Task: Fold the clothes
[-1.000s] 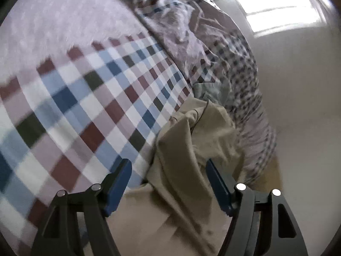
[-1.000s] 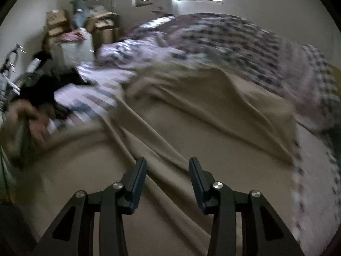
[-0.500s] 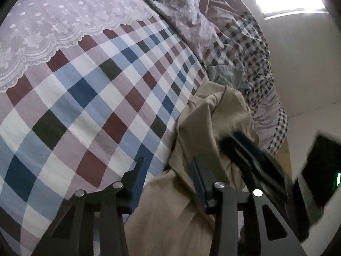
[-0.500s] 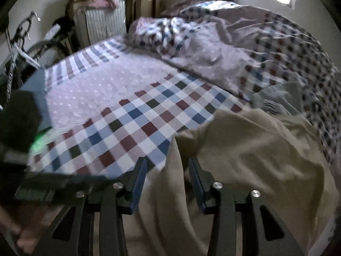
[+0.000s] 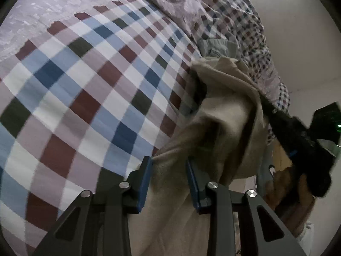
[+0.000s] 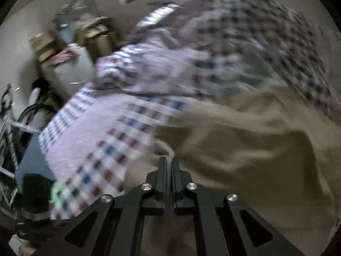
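A beige garment (image 5: 226, 123) lies bunched on the checked bed cover (image 5: 85, 85). The jaws of my left gripper (image 5: 169, 164) are closing, and a thick fold of the beige cloth fills the gap, touching both blue pads. The right wrist view is blurred by motion. There my right gripper (image 6: 168, 160) is shut, with a lip of the beige garment (image 6: 245, 145) caught at its tips. In the left wrist view the right gripper (image 5: 298, 132) reaches in from the right to the garment's upper edge.
A crumpled checked quilt (image 5: 234, 21) is heaped along the far side of the bed, with a grey-green garment (image 5: 217, 47) beside it. A person's hand (image 5: 283, 183) shows at the right. Cardboard boxes (image 6: 93, 34) and a bicycle (image 6: 12, 123) stand left of the bed.
My left jaws narrowed from wide apart onto the beige fold. The right gripper went from open to shut and swung across the bed, coming in beside the left one.
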Available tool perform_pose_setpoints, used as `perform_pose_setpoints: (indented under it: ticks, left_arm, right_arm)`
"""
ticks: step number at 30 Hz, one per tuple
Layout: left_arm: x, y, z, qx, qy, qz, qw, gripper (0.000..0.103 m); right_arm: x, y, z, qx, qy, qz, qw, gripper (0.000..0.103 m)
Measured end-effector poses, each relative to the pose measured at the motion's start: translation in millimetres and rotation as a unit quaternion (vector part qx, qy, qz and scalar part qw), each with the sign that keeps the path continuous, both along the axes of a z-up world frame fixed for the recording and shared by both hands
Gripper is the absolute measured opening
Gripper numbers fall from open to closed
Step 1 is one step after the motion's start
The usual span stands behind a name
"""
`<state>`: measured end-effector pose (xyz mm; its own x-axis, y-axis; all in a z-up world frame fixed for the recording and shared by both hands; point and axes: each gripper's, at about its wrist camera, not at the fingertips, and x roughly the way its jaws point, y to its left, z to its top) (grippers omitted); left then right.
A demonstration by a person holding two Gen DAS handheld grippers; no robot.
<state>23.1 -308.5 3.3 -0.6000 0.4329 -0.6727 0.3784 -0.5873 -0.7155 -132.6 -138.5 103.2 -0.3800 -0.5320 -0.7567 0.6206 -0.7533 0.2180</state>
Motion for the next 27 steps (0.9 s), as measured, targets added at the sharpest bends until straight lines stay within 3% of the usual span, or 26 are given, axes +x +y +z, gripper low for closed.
perform_pose_setpoints:
  ticks: [4,8,12,14,16,21,23,27]
  left_arm:
    - [-0.8,2.2,3.5,-0.004,0.015,0.003,0.9999,0.034]
    - [-6.1,1.7,12.6,-0.007,0.072,0.000,0.9974,0.034]
    - [-19.2,8.1,21.3,-0.068,0.094,-0.025,0.9930,0.034]
    - [-21.8,5.0,14.4,-0.030,0.091,-0.026,0.9951,0.034]
    - [-22.9,-2.3,6.2,0.046,0.101,-0.012,0.9937,0.034]
    - [-27.8,-13.2,-15.8,0.208,0.080,0.011,0.9747,0.035]
    - [-28.3,-13.5,-22.7,0.245,0.060,0.018,0.9676,0.039]
    - [-29.0,-14.6,-26.8,0.279,0.058,0.039,0.9579,0.063]
  right_arm:
    - [-5.9,10.2,-12.1,0.034,0.000,-0.012,0.999,0.003]
    - [-0.4,3.8,-7.3,0.056,0.017,-0.003,0.998,0.009]
    - [2.9,-4.1,-1.4,0.072,0.032,0.014,0.997,0.010]
    - [4.4,-6.7,0.7,0.082,0.038,0.025,0.996,0.010]
    - [4.0,-9.6,-0.2,0.100,0.042,0.034,0.994,0.010]
    - [-5.0,-3.4,-6.6,0.107,0.036,0.034,0.993,0.009]
    - [-8.4,-0.7,-8.2,0.103,0.030,0.033,0.994,0.009]
    - [-9.8,1.2,-8.6,0.104,0.030,0.037,0.993,0.009]
